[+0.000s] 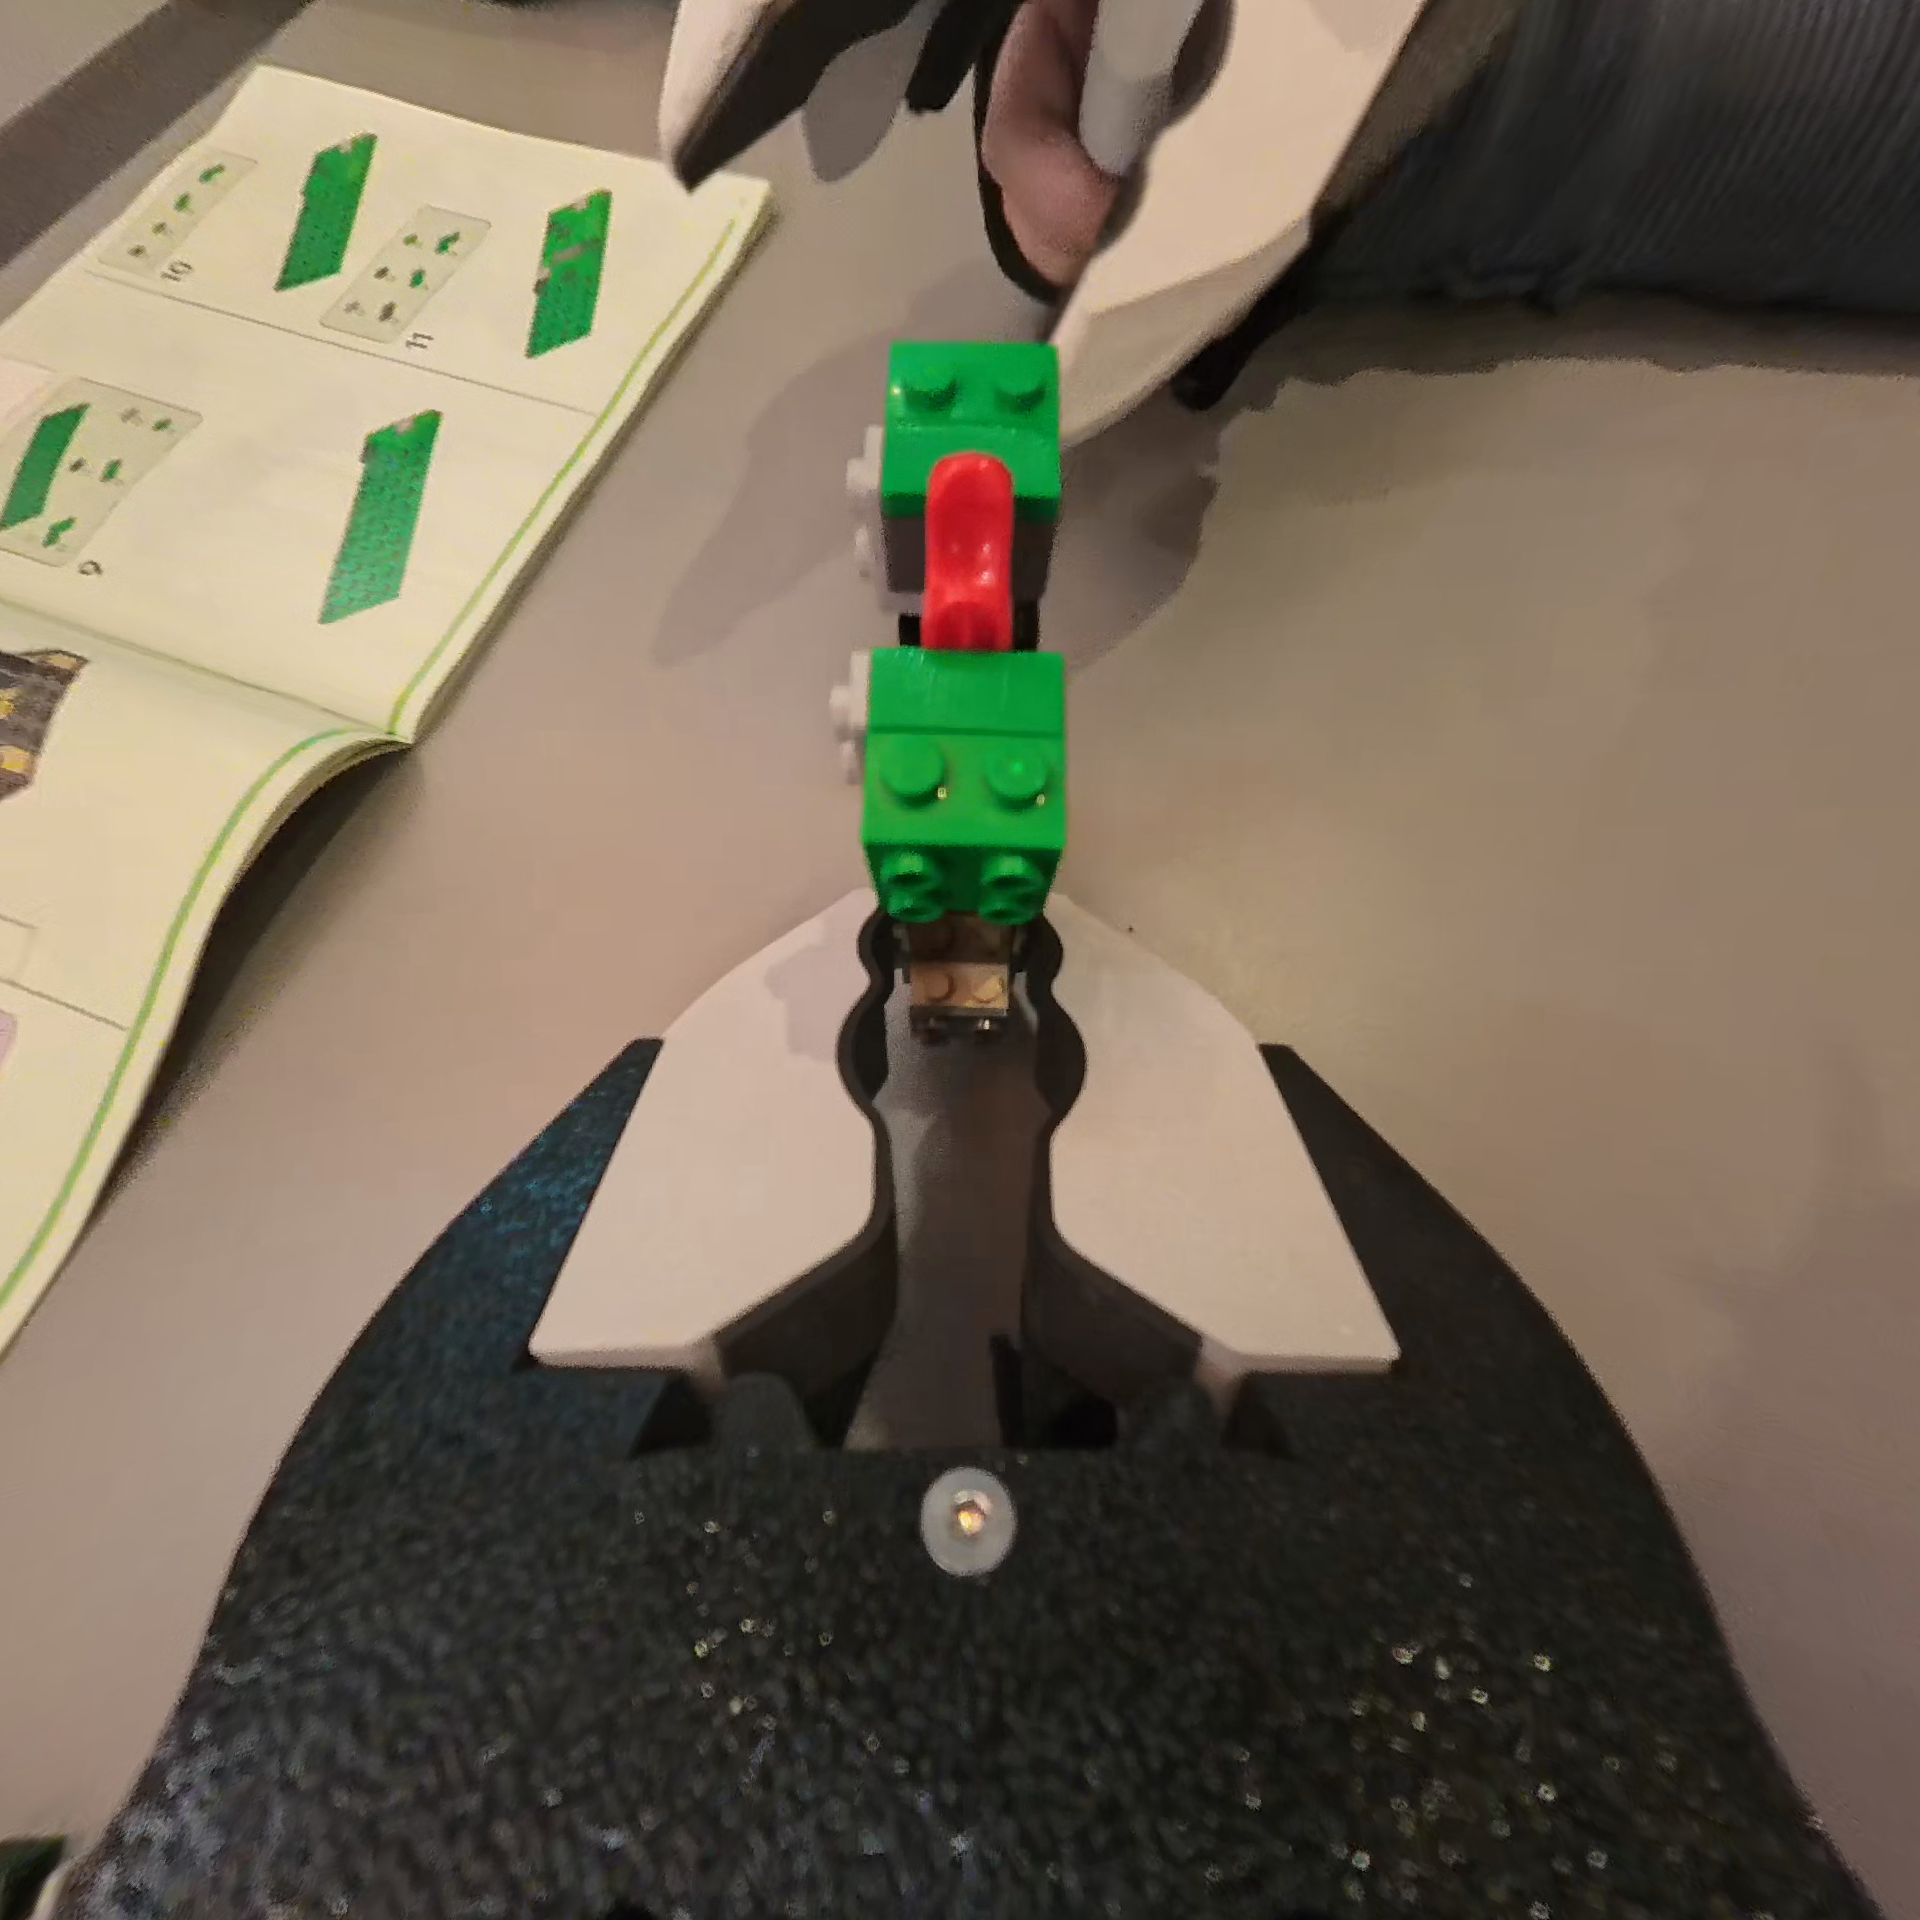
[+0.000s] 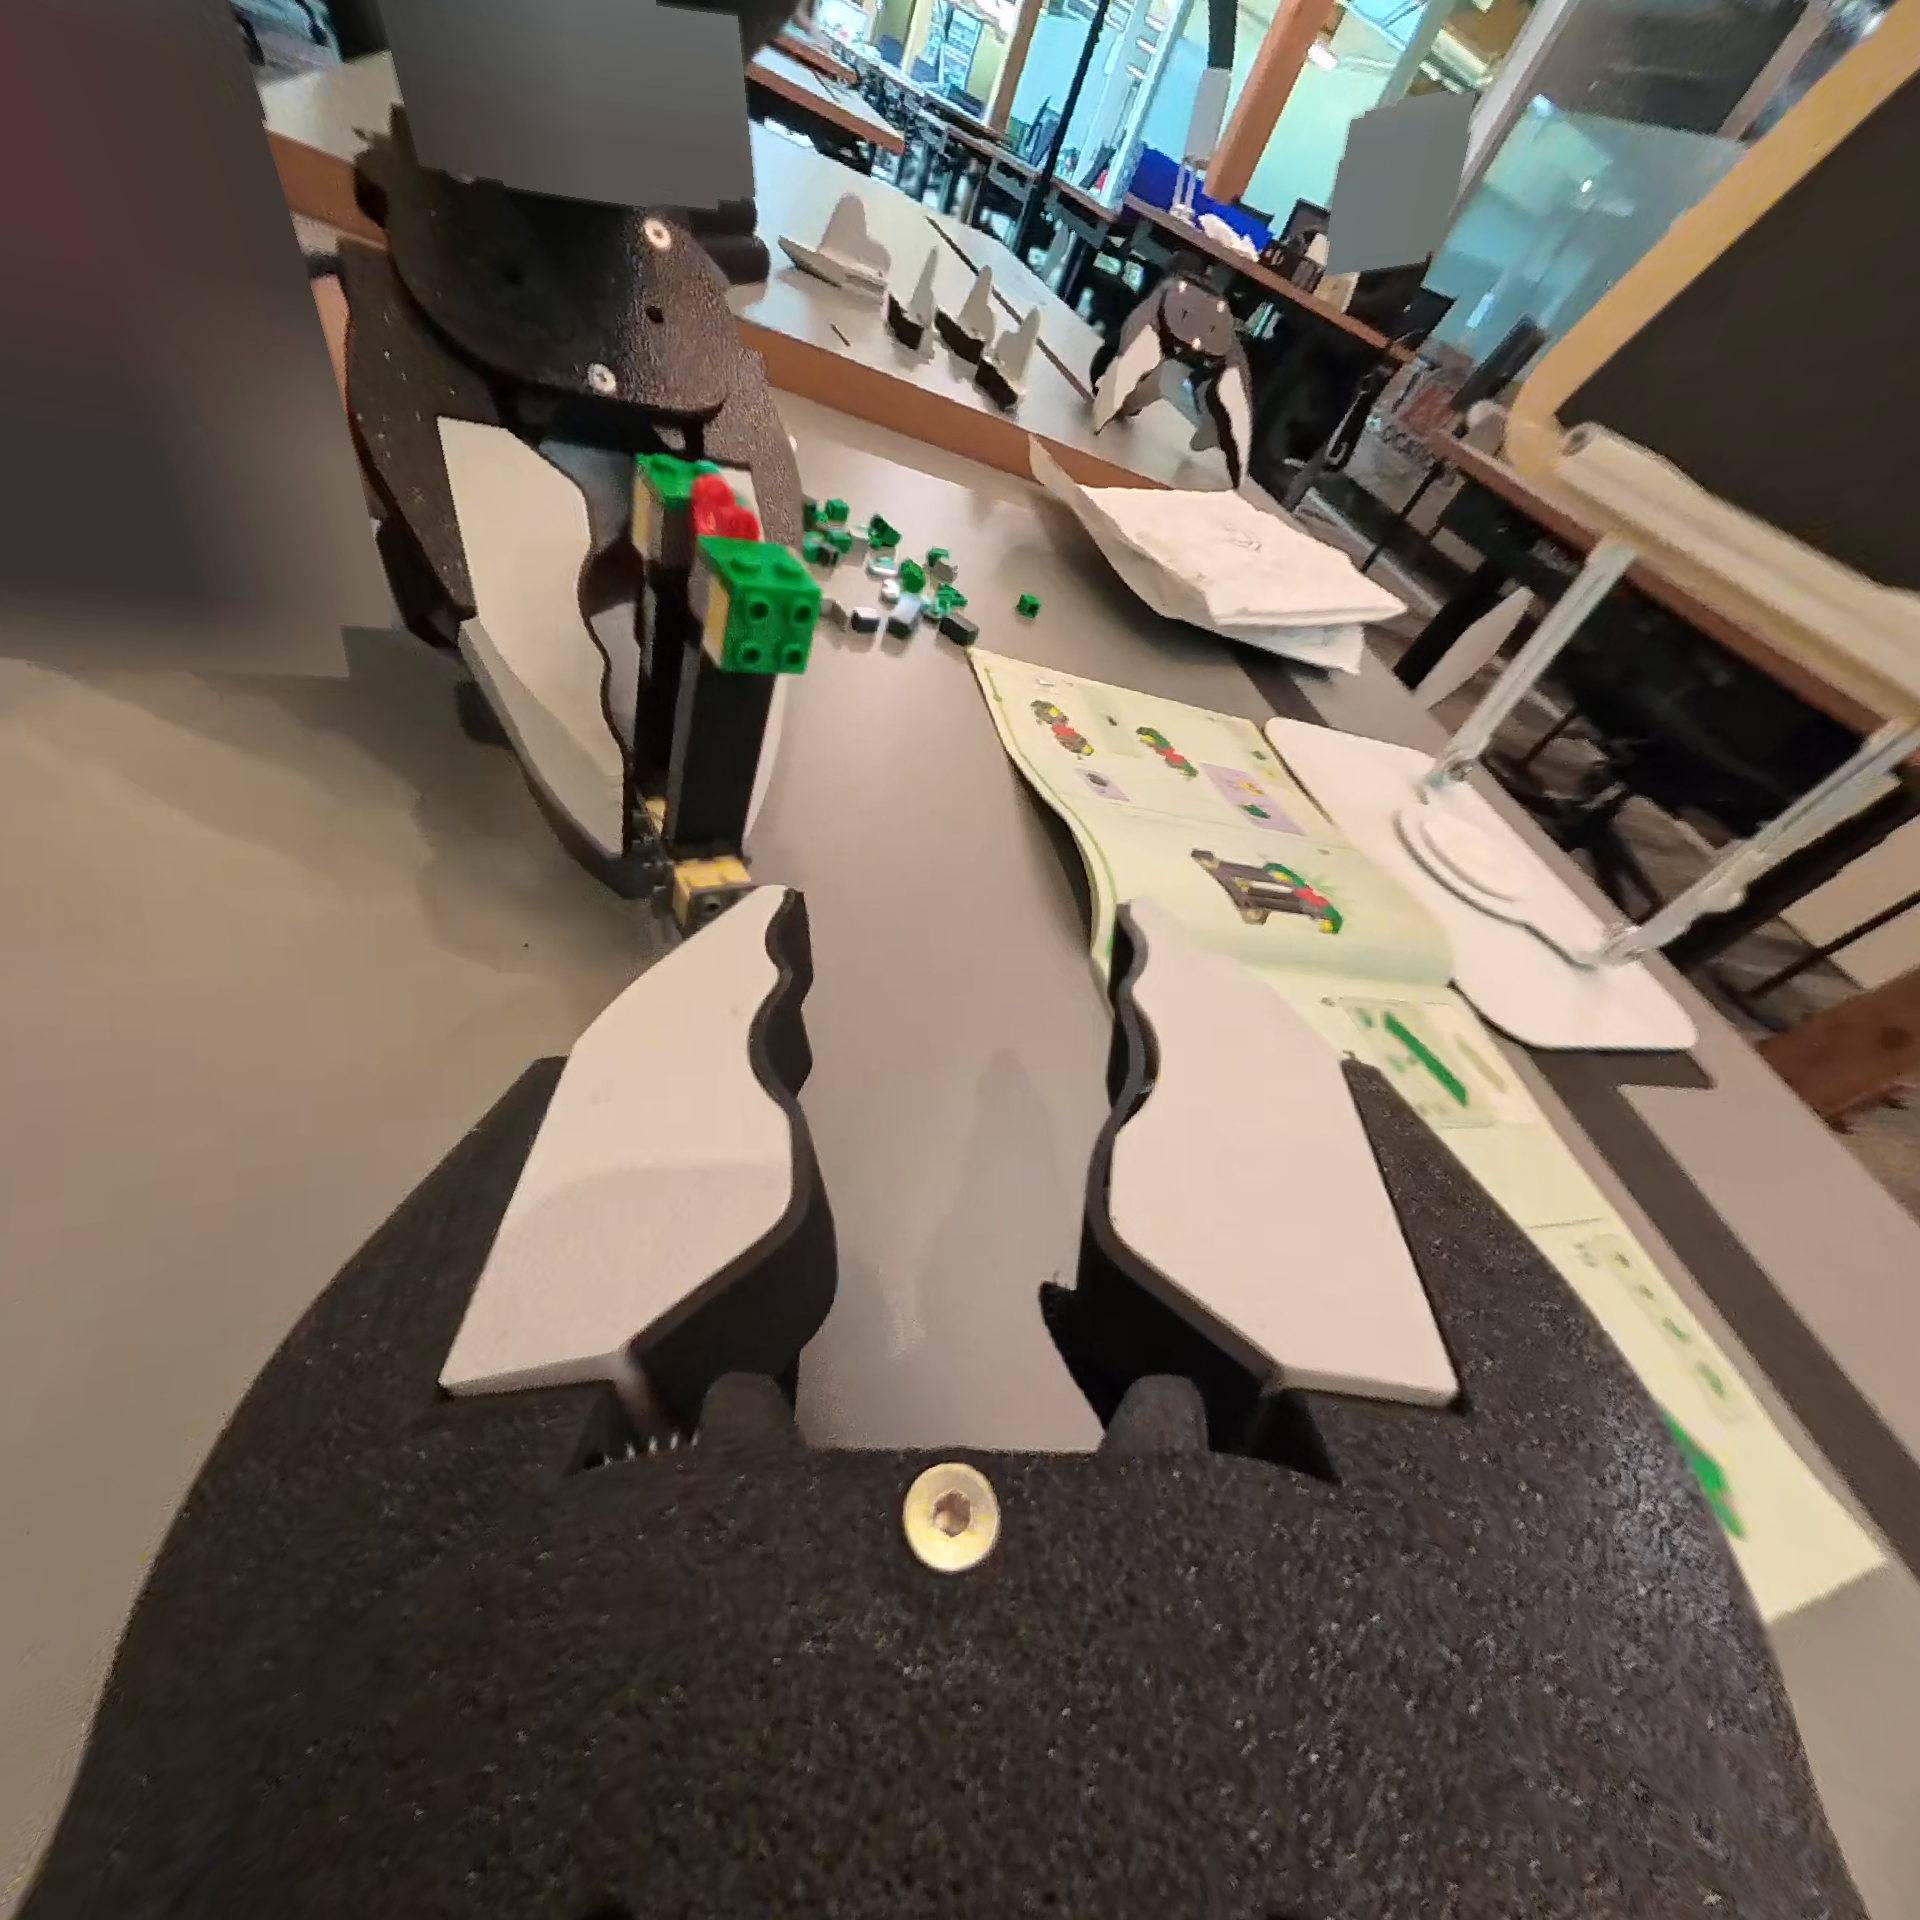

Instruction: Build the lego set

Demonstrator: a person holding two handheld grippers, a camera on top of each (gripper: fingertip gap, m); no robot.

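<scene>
My left gripper is shut on a lego assembly. The assembly has two green studded bricks, a red piece between them, small white bits on its left side and a tan and dark part pinched at the tips. In the right wrist view the assembly stands on a black column in the left gripper, which points down at the table. My right gripper is open and empty, close to the assembly's base. In the left wrist view the right gripper has one finger beside the far green brick.
An open instruction booklet lies left of the assembly and also shows in the right wrist view. Behind are a pile of loose green and grey pieces, a white paper bag and a white lamp base. A person's sleeve is at top right.
</scene>
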